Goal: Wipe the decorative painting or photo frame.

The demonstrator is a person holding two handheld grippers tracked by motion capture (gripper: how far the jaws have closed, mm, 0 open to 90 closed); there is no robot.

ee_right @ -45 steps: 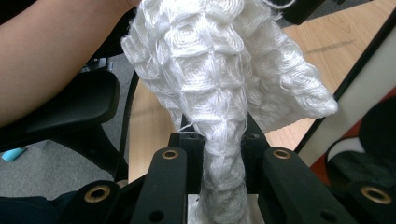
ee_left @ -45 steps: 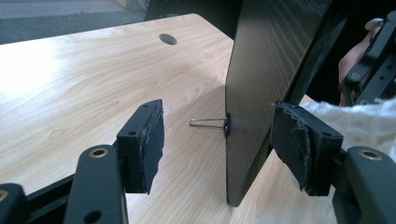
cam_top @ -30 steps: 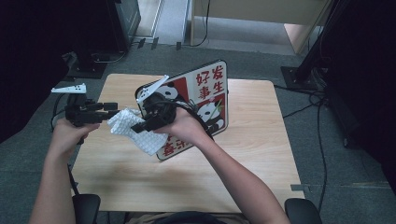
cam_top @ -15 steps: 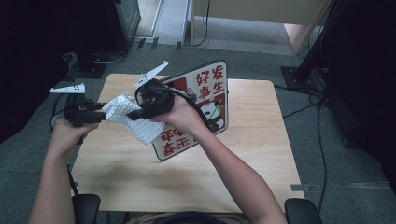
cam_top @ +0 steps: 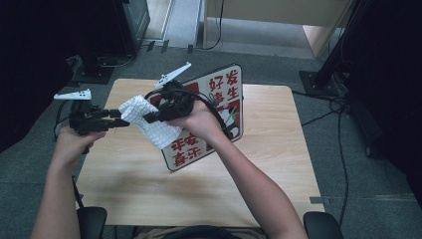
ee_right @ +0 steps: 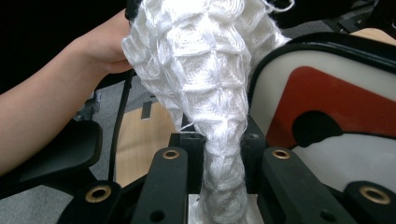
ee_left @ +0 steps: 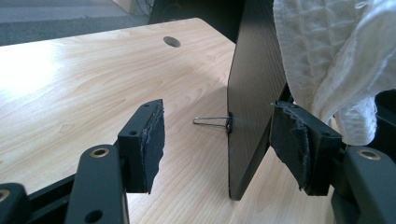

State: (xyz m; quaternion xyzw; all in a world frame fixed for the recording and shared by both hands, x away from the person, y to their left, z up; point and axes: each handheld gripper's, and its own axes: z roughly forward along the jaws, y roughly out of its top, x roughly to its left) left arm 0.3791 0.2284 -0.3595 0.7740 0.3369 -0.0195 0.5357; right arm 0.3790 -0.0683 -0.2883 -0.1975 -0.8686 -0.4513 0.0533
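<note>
A white waffle-weave cloth (cam_top: 152, 130) hangs above the table's left part, in front of an upright signboard (cam_top: 221, 97) with red characters and a panda. My right gripper (cam_top: 149, 118) points left and is shut on the cloth; in the right gripper view the cloth (ee_right: 205, 70) bunches up from between the jaws, with the signboard (ee_right: 336, 116) at the right. My left gripper (cam_top: 119, 118) is level, facing the cloth, and open. In the left gripper view nothing sits between the pads (ee_left: 144, 144). The signboard's dark edge (ee_left: 252, 93) stands beyond them and the cloth (ee_left: 327, 56) hangs at the upper right.
The wooden table (cam_top: 268, 164) has bare room in front and to the right of the signboard. A wire clip (ee_left: 212, 122) props the board's foot, and a cable hole (ee_left: 172, 41) lies farther back. Cables (cam_top: 328, 114) and black stand feet (cam_top: 318, 82) are on the floor at the right.
My right gripper has lifted the cloth a little, up and toward the left gripper. The left hand has stayed where it was.
</note>
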